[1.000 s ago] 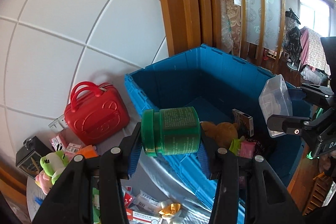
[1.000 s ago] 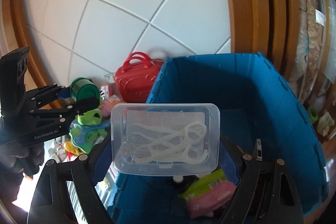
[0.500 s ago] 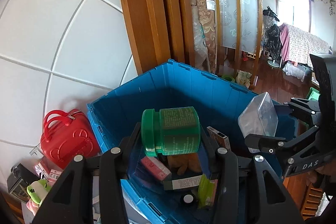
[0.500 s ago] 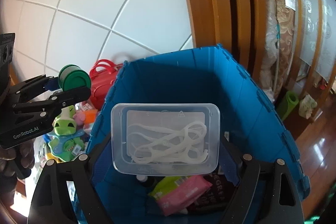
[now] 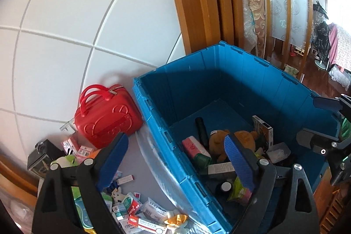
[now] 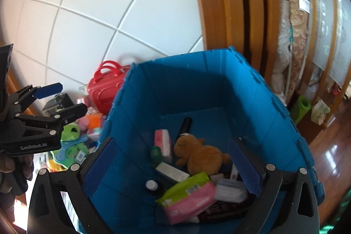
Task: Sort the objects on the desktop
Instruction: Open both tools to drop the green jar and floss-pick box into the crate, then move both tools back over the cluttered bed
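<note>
Sorting desk clutter into blue bin (image 5: pixel 219 71): both hand-held grippers empty, jaws opening wide, nothing btwn pads. Left hand-held gripper (image 5: pixel 175 159) straddles bin's near wall; right hand-held gripper (image 6: pixel 175 168) over bin interior. Green jar (image 6: pixel 156 152) and clear box (image 6: pixel 230 190) lie inside bin w/ plush bear (image 6: pixel 201 157), wipes pack (image 6: pixel 188 199). Remaining on desk (image 5: pixel 142 159): med boxes (image 5: pixel 140 218), light, stiff card, take across flat sides; red case (image 5: pixel 105 120), rigid, prob. take by handles; green toy (image 6: pixel 70 146), light. Obstruction: bin wall close beside pile; items overlap, likely to drag neighbours.
</note>
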Demonstrator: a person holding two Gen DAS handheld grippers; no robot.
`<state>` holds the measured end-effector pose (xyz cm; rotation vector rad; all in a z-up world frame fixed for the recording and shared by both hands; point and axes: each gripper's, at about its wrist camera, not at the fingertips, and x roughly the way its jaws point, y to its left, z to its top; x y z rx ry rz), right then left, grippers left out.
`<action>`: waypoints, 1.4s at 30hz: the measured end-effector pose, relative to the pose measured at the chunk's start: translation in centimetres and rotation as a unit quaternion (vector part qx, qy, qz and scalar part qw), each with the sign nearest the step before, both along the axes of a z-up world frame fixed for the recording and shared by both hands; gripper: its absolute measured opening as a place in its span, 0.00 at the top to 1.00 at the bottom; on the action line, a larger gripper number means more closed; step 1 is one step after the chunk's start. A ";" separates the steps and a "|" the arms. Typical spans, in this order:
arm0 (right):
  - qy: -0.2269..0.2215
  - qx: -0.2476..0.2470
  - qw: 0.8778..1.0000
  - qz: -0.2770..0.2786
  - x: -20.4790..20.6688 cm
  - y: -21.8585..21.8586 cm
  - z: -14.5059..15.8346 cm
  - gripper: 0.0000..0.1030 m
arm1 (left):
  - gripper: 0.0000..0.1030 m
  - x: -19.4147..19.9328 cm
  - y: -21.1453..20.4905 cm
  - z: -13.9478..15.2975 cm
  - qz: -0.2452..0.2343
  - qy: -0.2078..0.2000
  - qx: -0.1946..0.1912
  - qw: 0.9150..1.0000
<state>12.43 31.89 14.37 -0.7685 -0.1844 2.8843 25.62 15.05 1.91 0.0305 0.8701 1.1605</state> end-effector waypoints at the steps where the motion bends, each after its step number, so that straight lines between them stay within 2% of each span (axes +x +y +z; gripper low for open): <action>1: -0.002 0.002 1.000 0.006 -0.1 -0.8 -0.1 0.00 | 0.13 -1.0 -0.1 0.0 0.006 -0.003 -0.002 1.000; 11: -0.030 0.020 0.997 0.061 -0.1 -9.0 -1.9 0.00 | 0.13 -12.8 -2.5 0.7 0.108 -0.033 -0.007 0.994; 19: -0.060 0.021 0.994 0.089 0.5 -14.5 -4.3 0.00 | 0.13 -18.8 -5.1 1.1 0.151 -0.039 -0.006 0.988; 24: -0.067 0.021 0.994 0.087 0.8 -16.7 -5.2 0.00 | 0.13 -22.3 -6.9 1.8 0.173 -0.049 -0.003 0.984; 33: -0.078 0.037 0.993 0.080 2.2 -20.2 -6.7 0.00 | 0.13 -26.2 -8.7 2.5 0.211 -0.050 0.010 0.976; 42: -0.079 0.051 0.993 0.076 2.6 -21.2 -7.0 0.00 | 0.13 -27.3 -9.3 2.5 0.215 -0.052 0.000 0.975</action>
